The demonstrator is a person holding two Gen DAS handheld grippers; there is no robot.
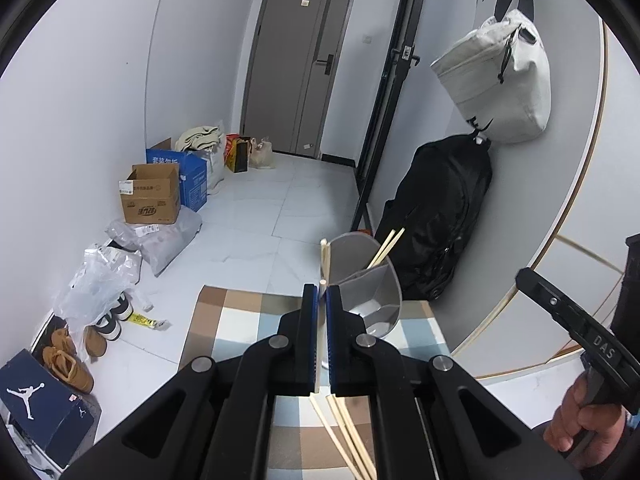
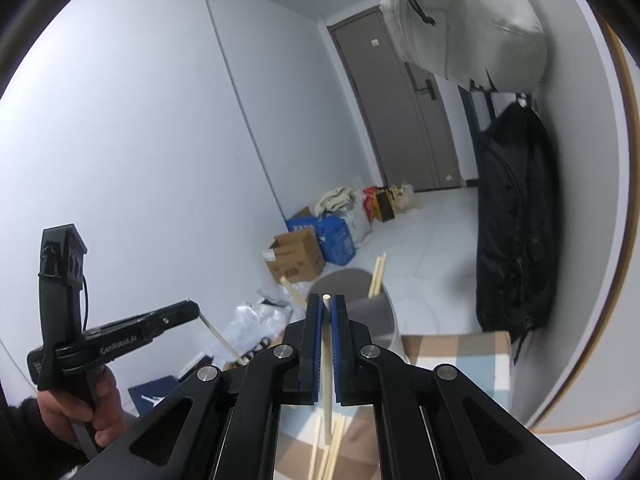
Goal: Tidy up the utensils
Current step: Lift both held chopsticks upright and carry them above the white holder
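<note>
My left gripper (image 1: pixel 322 292) is shut on one pale wooden chopstick (image 1: pixel 319 344), whose tip pokes out just above the blue pads. My right gripper (image 2: pixel 326 301) is likewise shut on a single chopstick (image 2: pixel 326 360). Just ahead of both stands a grey cylindrical holder (image 1: pixel 366 284) (image 2: pixel 362 308) with a few chopsticks (image 1: pixel 386 248) (image 2: pixel 378 276) leaning in it. Several loose chopsticks (image 1: pixel 348 440) (image 2: pixel 330 450) lie on the checked cloth (image 1: pixel 232 320) below the grippers. The left gripper (image 2: pixel 188 311) also appears at the left of the right wrist view, chopstick sticking out of it.
A black backpack (image 1: pixel 440 220) leans on the wall right of the holder, with a white bag (image 1: pixel 500 76) hanging above it. Cardboard boxes (image 1: pixel 152 196), plastic bags and shoes (image 1: pixel 68 356) line the floor at left. A grey door (image 1: pixel 296 64) closes the far end.
</note>
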